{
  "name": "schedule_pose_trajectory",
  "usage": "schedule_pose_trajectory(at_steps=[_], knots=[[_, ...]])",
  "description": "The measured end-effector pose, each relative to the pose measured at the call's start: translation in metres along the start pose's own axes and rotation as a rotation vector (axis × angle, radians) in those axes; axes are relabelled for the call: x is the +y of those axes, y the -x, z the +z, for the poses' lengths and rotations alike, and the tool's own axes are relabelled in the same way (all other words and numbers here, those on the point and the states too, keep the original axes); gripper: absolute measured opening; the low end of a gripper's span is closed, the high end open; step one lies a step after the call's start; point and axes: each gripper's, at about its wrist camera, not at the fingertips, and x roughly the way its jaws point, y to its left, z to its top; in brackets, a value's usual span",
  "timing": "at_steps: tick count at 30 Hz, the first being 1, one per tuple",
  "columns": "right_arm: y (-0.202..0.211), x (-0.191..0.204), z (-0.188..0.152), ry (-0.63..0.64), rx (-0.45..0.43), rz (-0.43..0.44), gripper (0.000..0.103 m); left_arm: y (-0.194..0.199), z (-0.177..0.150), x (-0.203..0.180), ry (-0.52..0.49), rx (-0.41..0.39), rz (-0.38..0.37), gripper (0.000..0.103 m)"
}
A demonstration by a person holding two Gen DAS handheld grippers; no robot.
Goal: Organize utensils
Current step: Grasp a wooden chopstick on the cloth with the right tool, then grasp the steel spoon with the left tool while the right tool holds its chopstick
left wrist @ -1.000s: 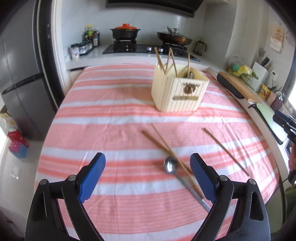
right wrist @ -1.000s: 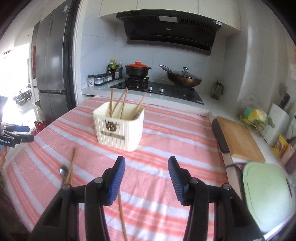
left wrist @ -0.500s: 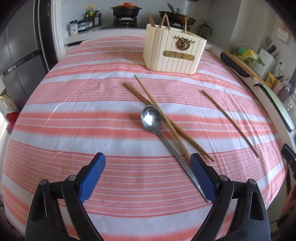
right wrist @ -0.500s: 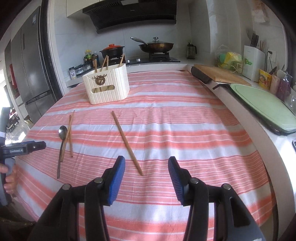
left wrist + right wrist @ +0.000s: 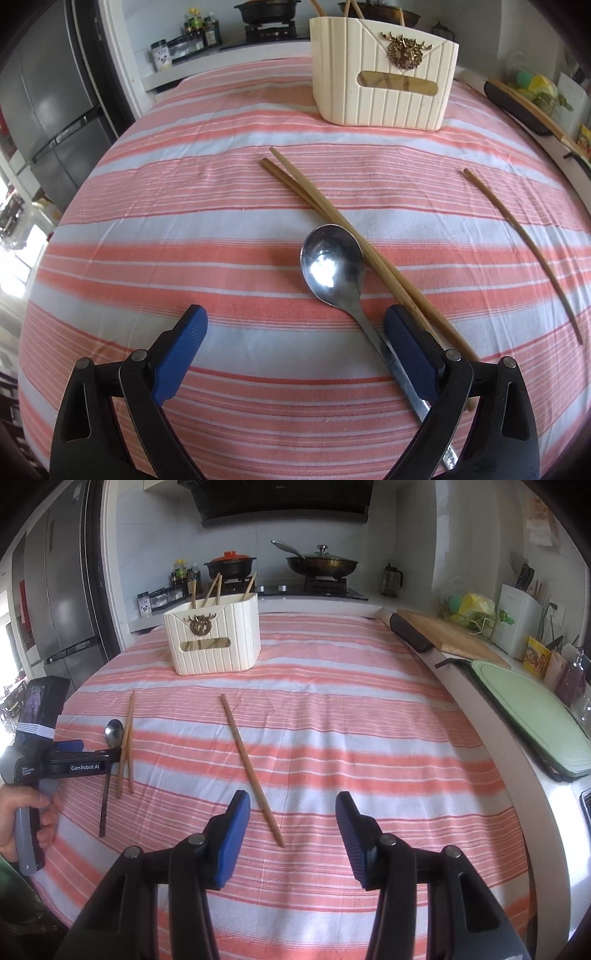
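Worktop (image 5: pixel 184 229) under a pink and white striped cloth; utensils still loose on it are one metal spoon (image 5: pixel 332 262), a pair of wooden chopsticks (image 5: pixel 332 218) lying together and touching the spoon's right side, and a single chopstick (image 5: pixel 251 768) well apart from them. Cream ribbed holder (image 5: pixel 214 642) stands upright at the far side of the cloth with several chopsticks already in it. Left claw (image 5: pixel 295 350): open wide, holding nothing, low over the cloth, its right finger sitting over the spoon handle where the pair of chopsticks runs alongside; whether it touches the handle cannot be told. Right claw (image 5: pixel 291 827): about half open, empty, hovering near the close end of the single chopstick, which lies slightly to the left of the gap between its fingers. A person's hand (image 5: pixel 22 819) grips the left tool's handle. Risks, as judged: closing the left claw here could catch spoon and chopsticks together, or nudge the chopsticks off line, because they lie against each other; the flat, thin handle may slip out of the pads against the soft cloth, or the cloth may be pinched and dragged. The right claw may close beside the thin stick and roll it away unless centred first; a stick gripped near its end could swing and miss the holder's opening
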Motion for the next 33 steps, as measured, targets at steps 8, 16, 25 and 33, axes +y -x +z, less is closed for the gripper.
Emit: schedule_pose_trajectory(at_steps=[8, 16, 25, 33], knots=[[-0.022, 0.042, 0.016, 0.095, 0.068, 0.126, 0.049, 0.005, -0.008, 0.015, -0.024, 0.020, -0.066, 0.096], [-0.059, 0.115, 0.033, 0.186, 0.130, 0.307, 0.036, 0.007, -0.012, 0.036, -0.010, 0.015, -0.073, 0.093], [-0.113, 0.179, 0.039, 0.329, 0.192, 0.312, 0.007, 0.013, -0.021, 0.037, -0.012, -0.002, -0.067, 0.091], [-0.091, 0.127, 0.014, 0.146, 0.207, 0.087, 0.007, 0.019, -0.020, 0.055, 0.090, 0.039, -0.123, 0.090]])
